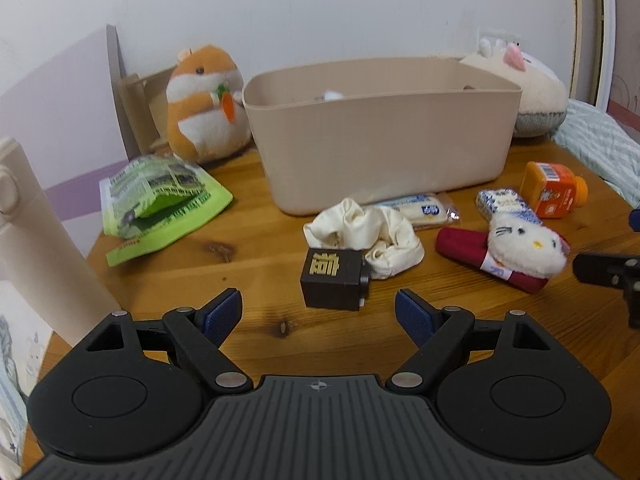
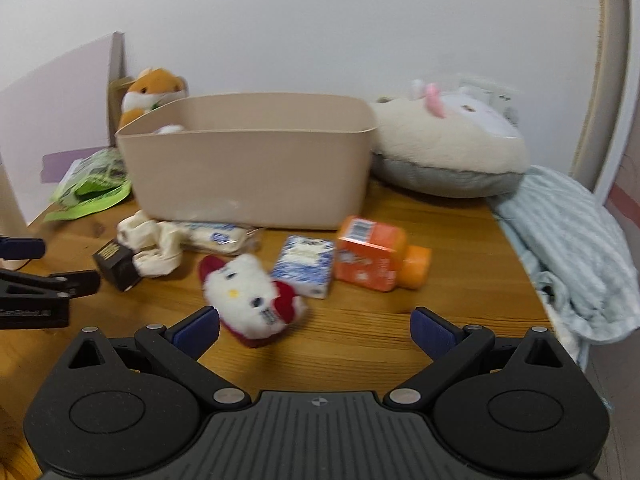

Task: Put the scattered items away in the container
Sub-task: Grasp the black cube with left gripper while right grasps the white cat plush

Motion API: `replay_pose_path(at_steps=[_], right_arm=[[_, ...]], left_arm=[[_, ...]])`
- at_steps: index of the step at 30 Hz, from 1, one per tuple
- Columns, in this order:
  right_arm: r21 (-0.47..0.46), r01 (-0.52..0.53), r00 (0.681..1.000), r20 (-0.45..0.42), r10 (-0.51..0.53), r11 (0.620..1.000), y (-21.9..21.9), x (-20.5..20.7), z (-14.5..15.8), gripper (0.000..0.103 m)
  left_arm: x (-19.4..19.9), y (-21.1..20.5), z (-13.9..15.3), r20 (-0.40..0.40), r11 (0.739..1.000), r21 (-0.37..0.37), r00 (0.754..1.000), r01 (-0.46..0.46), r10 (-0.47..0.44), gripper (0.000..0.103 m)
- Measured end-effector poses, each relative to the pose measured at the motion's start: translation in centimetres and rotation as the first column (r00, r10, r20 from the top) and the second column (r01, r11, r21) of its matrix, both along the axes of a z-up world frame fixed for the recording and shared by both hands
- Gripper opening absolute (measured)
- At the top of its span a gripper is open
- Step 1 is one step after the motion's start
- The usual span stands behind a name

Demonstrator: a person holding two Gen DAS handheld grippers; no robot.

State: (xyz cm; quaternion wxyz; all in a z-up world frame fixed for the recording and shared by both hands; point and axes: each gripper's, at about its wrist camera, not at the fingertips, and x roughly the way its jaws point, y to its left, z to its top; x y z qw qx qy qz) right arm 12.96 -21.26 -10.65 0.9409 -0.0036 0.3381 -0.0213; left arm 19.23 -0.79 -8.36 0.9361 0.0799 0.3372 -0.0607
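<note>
A beige plastic bin (image 1: 380, 136) (image 2: 248, 172) stands at the back of the wooden table, something white inside. In front lie a dark cube with a gold character (image 1: 334, 284) (image 2: 116, 264), a cream sock (image 1: 368, 236) (image 2: 154, 248), a wrapped snack (image 1: 424, 208) (image 2: 218, 236), a blue-white tissue pack (image 1: 506, 204) (image 2: 306, 266), an orange bottle (image 1: 554, 196) (image 2: 376, 258) and a white cat plush on red cloth (image 1: 524, 246) (image 2: 252, 294). My left gripper (image 1: 318, 316) is open, just short of the cube. My right gripper (image 2: 316, 330) is open, the cat plush by its left finger.
A green snack bag (image 1: 160, 204) (image 2: 94, 188) lies left of the bin. A hamster plush (image 1: 204, 104) (image 2: 154, 90) and a large cream plush (image 1: 532, 88) (image 2: 448, 148) sit at the back. A striped blanket (image 2: 568, 240) lies past the table's right edge. A cream post (image 1: 36, 240) stands left.
</note>
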Motion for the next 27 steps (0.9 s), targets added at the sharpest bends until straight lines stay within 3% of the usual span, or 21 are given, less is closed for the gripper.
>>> replay_pose_path(at_steps=[7, 17, 21, 27], right_arm=[[-0.023, -0.038, 0.999, -0.039, 0.037, 0.999, 1.3, 1.7, -1.3, 0.103], [0.016, -0.060, 0.995, -0.079, 0.061, 0.998, 1.5, 4.8, -2.9, 0.102], [0.045, -0.058, 0.994, -0.091, 0.062, 0.997, 1.3, 5.8, -3.2, 0.089], [0.066, -0.072, 0.992, -0.102, 0.078, 0.995, 1.3, 6.6, -3.5, 0.078]], left_arm=[[1.8, 0.3, -1.3, -0.047, 0.999, -0.041, 0.999, 0.020, -0.022, 0.085], [4.8, 0.3, -2.5, -0.091, 0.996, -0.086, 0.995, 0.027, -0.035, 0.085], [5.5, 0.1, -2.6, -0.095, 0.996, -0.081, 0.995, 0.029, -0.037, 0.085], [6.2, 0.1, -3.0, -0.108, 0.996, -0.084, 0.993, 0.034, -0.043, 0.084]])
